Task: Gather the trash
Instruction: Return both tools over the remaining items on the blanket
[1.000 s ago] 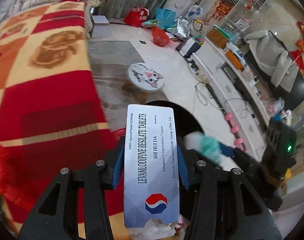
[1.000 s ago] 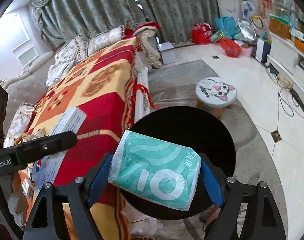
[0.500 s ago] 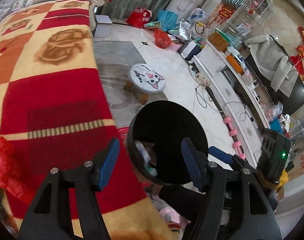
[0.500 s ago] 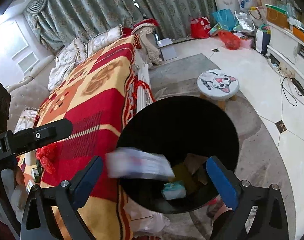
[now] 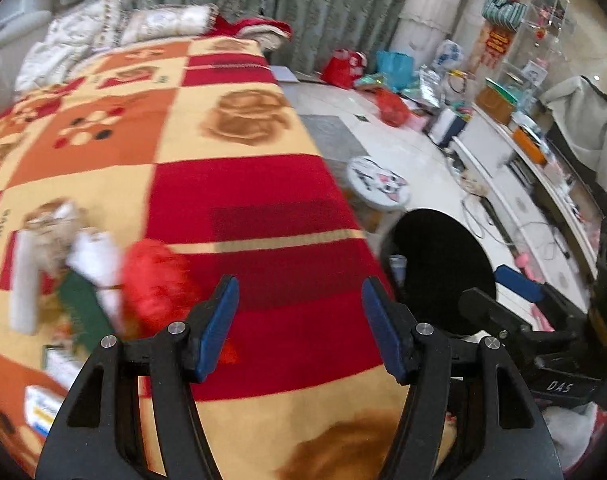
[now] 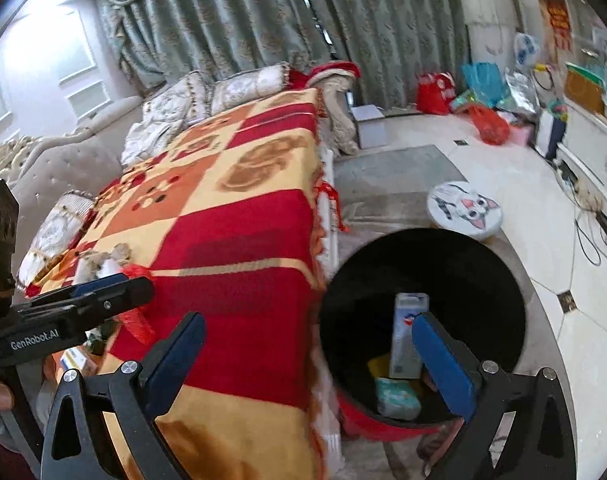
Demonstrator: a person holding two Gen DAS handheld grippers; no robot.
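My left gripper (image 5: 301,328) stands open and empty over the red and yellow blanket (image 5: 243,128). Left of it lies a blurred heap of trash: a red crumpled piece (image 5: 155,280), white wrappers (image 5: 95,260) and a green box (image 5: 83,312). My right gripper (image 6: 309,360) is open wide and empty, straddling the blanket edge and the black bin (image 6: 483,276). Inside the bin a white tablet box (image 6: 407,336) stands on end above a teal tissue pack (image 6: 397,398). The left wrist view has the bin (image 5: 443,264) at right, with the right gripper (image 5: 499,296) in front of it.
A round cat-face stool (image 6: 465,208) stands on the floor beyond the bin. Bags (image 6: 487,124) and clutter line the far wall under the curtains. A white low cabinet (image 5: 515,200) with cables runs along the right. Pillows (image 6: 223,88) lie at the blanket's far end.
The left gripper let go of the tablet box and the right let go of the tissue pack; both now lie in the bin. Both grippers opened and swung left toward the blanket.
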